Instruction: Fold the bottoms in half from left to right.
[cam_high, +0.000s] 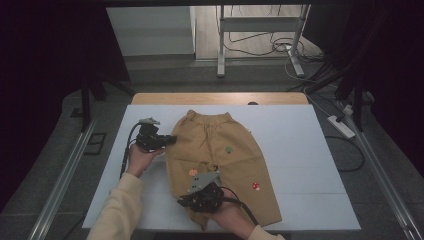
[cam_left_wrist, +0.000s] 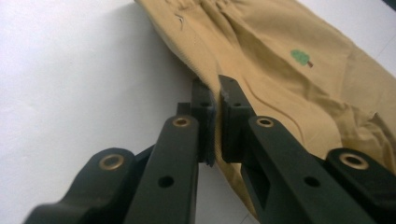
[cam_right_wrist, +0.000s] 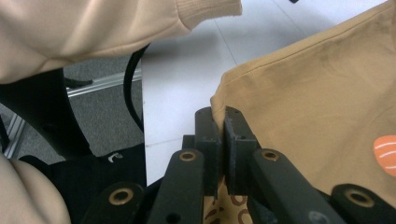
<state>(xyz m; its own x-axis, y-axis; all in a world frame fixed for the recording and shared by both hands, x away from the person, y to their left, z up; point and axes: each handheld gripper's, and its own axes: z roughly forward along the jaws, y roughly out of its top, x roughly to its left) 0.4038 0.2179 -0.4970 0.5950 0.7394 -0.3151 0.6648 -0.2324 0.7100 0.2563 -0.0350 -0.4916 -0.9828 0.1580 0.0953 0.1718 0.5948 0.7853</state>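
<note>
Both claws are clamped on the tan trousers (cam_high: 220, 160), which lie flat on the white worktop (cam_high: 300, 150): the left claw (cam_left_wrist: 215, 100) pinches the side seam just ahead of its tips, the right claw (cam_right_wrist: 219, 122) the near leg's hem corner. Grasping looks done; folding next likely calls for lifting both edges together across the garment.

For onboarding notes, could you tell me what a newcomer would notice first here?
Tan child's trousers lie flat on the white table, with small tree and mushroom patches. The left gripper is shut on their side edge, and the right gripper is shut on a leg hem corner.
</note>
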